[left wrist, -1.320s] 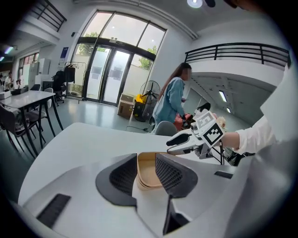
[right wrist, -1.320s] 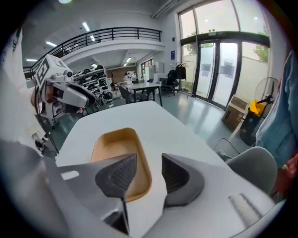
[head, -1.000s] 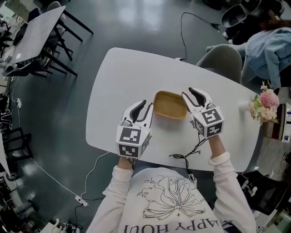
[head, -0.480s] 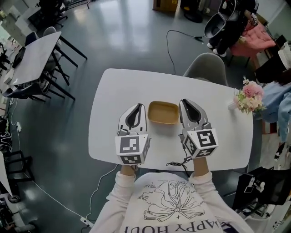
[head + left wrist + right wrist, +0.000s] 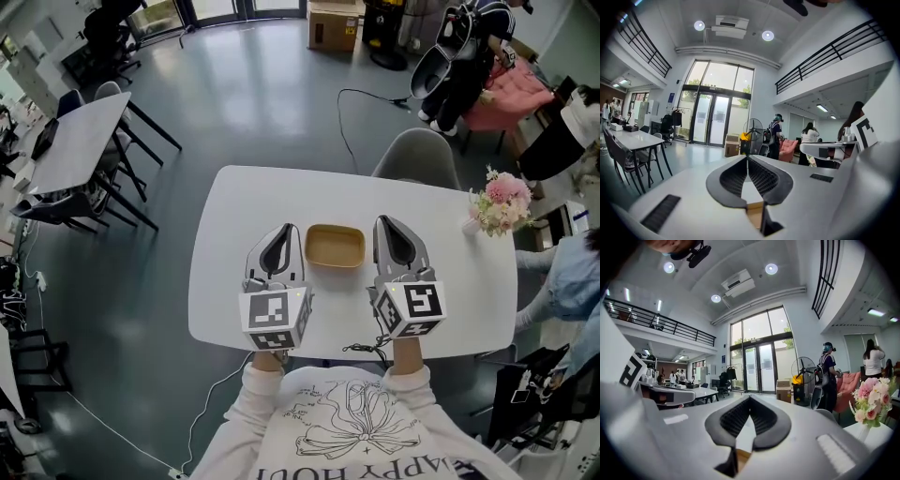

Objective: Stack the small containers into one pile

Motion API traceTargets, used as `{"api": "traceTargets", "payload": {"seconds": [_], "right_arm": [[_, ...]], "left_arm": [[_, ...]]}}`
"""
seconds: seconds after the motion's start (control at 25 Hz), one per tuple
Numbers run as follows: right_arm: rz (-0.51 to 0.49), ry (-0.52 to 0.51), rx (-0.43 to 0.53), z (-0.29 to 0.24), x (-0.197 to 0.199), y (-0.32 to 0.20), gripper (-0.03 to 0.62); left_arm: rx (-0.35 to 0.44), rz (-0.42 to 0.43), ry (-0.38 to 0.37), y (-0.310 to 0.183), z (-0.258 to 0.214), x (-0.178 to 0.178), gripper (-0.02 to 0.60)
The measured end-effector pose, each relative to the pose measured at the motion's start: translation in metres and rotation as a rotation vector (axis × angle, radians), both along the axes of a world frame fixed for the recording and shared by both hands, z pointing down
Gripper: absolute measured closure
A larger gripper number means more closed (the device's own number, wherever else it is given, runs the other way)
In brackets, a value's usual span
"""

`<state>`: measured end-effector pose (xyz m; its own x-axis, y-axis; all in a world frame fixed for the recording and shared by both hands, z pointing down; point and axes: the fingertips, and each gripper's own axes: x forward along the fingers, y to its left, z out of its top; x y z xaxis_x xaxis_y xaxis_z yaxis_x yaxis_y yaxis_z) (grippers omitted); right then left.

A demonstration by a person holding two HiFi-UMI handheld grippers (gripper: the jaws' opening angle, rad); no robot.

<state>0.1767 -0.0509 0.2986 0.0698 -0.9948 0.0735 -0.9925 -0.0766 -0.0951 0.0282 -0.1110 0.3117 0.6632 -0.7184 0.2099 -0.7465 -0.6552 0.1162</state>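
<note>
A shallow tan container (image 5: 335,247) sits on the white table (image 5: 234,211), and from above it reads as one pile. My left gripper (image 5: 284,230) lies just left of it, apart from it. Its jaws are closing, the tips meet in the left gripper view (image 5: 747,158), and nothing is between them. My right gripper (image 5: 386,223) lies just right of the container, shut and empty, its tips touching (image 5: 749,398). A tan sliver of the container (image 5: 754,215) shows low behind the left jaws, and another sliver of the container (image 5: 743,456) behind the right ones.
A vase of pink flowers (image 5: 500,202) stands at the table's right end. A grey chair (image 5: 417,155) is tucked in at the far side. A black cable (image 5: 367,345) trails over the near edge. A person's sleeve (image 5: 562,281) shows at the right.
Both grippers went from open to shut, with nothing in them. They now lie straight on either side of the container, and the head view has shifted so more of the room shows.
</note>
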Motion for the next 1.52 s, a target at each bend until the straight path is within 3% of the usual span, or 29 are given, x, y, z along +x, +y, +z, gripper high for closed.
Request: {"api": "traceTargets", "payload": {"seconds": [0.4,1.52], "right_arm": [[0.019,-0.016,0.007,-0.006,-0.005,0.003,0.582],[0.031,-0.030,-0.011,-0.001,-0.007,0.001,0.582]], "left_arm": [[0.037,-0.006,0.014,0.003,-0.017,-0.006,0.566],[0.031,0.001,0.015,0.001,-0.017,-0.010,0.566]]}}
